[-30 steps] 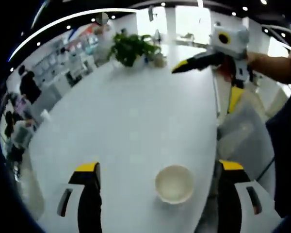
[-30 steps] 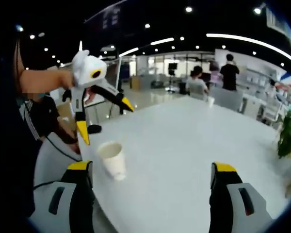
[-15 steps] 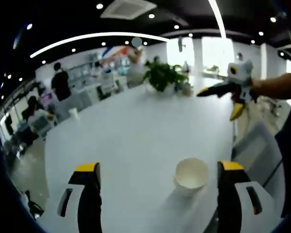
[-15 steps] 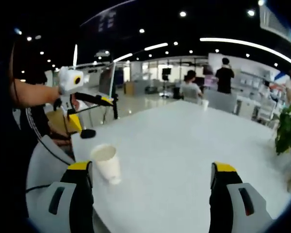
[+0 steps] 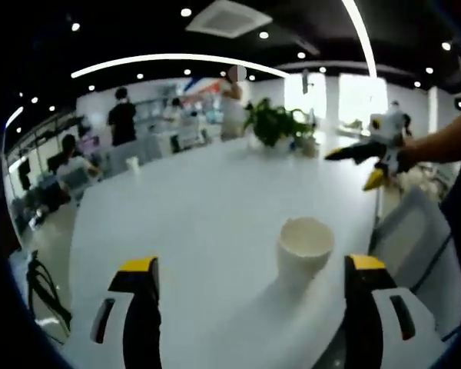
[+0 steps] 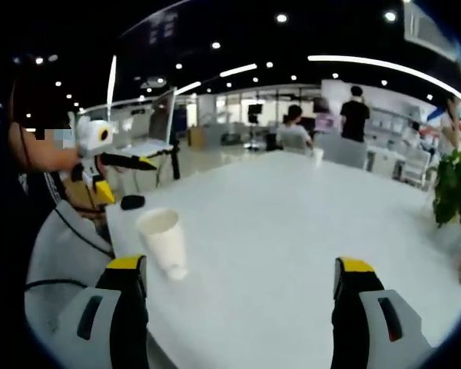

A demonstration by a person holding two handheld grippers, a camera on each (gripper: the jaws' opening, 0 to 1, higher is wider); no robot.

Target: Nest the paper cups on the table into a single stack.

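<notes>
A white paper cup (image 5: 303,250) stands upright on the white table (image 5: 200,215), just ahead of my left gripper (image 5: 250,307), nearer its right jaw. That gripper is open and holds nothing. The same cup (image 6: 163,242) stands near the table's edge in the right gripper view, ahead of the left jaw of my right gripper (image 6: 238,307), which is also open and empty. A second small cup (image 5: 132,163) sits at the table's far end (image 6: 317,153). The right gripper (image 5: 369,150) is held over the table's right edge, the left gripper (image 6: 107,150) beyond its left edge.
A potted plant (image 5: 276,127) stands on the table's far part (image 6: 453,184). A small black object (image 6: 131,202) lies by the near corner, with a laptop (image 6: 157,127) behind it. A chair (image 5: 411,238) stands beside the table. People sit and stand at the far end (image 6: 296,127).
Both views have dropped lower and nearer level with the tabletop, so the cup now shows side-on. Each gripper looks smaller and farther off in the other's view. The cup has not moved.
</notes>
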